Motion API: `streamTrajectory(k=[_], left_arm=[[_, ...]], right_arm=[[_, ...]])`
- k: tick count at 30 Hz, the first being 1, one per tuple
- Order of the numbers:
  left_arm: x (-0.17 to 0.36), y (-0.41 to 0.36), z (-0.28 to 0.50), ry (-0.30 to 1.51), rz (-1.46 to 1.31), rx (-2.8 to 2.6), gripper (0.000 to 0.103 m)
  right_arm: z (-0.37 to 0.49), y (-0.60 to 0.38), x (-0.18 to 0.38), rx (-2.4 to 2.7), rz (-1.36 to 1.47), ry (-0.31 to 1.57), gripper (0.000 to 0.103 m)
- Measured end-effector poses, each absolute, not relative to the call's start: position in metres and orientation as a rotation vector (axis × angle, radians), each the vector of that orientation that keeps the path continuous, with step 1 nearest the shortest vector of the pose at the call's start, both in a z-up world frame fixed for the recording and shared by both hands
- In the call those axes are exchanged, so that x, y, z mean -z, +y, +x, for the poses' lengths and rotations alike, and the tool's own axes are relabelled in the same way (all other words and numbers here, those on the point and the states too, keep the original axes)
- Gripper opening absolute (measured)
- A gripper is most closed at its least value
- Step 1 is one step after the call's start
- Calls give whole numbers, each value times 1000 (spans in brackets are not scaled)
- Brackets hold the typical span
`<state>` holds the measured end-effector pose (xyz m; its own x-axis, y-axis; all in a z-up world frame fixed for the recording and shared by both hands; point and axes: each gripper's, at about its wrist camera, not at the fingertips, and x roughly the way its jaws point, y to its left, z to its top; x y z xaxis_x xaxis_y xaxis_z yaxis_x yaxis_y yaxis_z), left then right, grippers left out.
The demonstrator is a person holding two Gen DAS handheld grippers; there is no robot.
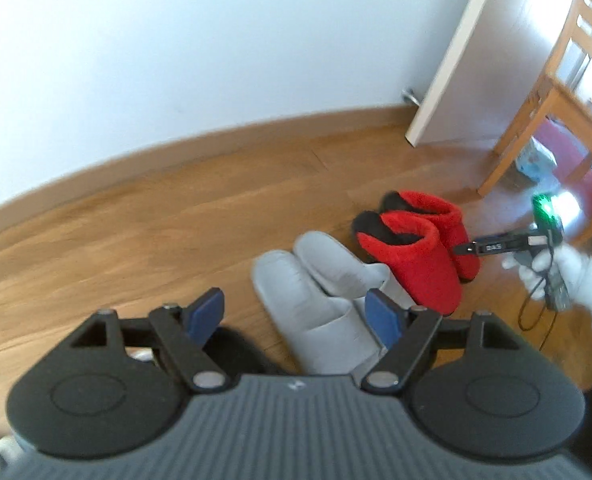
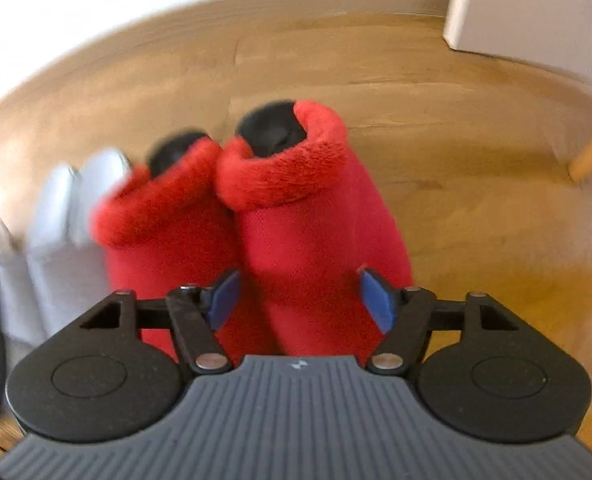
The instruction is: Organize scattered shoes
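1. Left wrist view: a wood plank floor (image 1: 143, 216) meets a white wall (image 1: 215, 40) at a wooden baseboard (image 1: 199, 136). A pale door edge (image 1: 444, 64) and a wooden chair (image 1: 552, 92) stand on the right. Grey slippers (image 1: 316, 292) and red fleece slippers (image 1: 412, 248) lie paired on the floor. The left gripper (image 1: 296, 314) hangs above the grey pair, fingers spread and empty.
2. Right wrist view: the same floor under blur. The right gripper (image 2: 298, 300) has fingers apart, flanking the right-hand red slipper's (image 2: 312, 216) toe; contact is unclear.
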<state>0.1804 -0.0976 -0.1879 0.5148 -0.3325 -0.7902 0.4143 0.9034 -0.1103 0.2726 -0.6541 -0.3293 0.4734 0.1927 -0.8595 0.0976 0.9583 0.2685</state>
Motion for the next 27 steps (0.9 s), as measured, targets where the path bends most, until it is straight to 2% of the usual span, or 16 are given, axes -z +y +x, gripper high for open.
streamTrajectory(k=[4,10,14,17,21,27], left_arm=[[125,-63,148,904,104,301,84],[8,9,71,713,108,53,103],[-19,42,40,613,9,-23,103],[-18,71,27,597,-116,-86,103],[-5,105,34,711,-208,-213,103],[-1,137,30,758,-287,-347,103]], right_arm=[[257,-624,272,-91,440,1067,78],[250,-552,130,-156,502,1083,83],[240,-497,36,-230,502,1047,90],[230,-456,-33,-288,502,1018,91],[192,-381,-42,-420,477,966,91],[163,-297,20,-348,324,1186,90]])
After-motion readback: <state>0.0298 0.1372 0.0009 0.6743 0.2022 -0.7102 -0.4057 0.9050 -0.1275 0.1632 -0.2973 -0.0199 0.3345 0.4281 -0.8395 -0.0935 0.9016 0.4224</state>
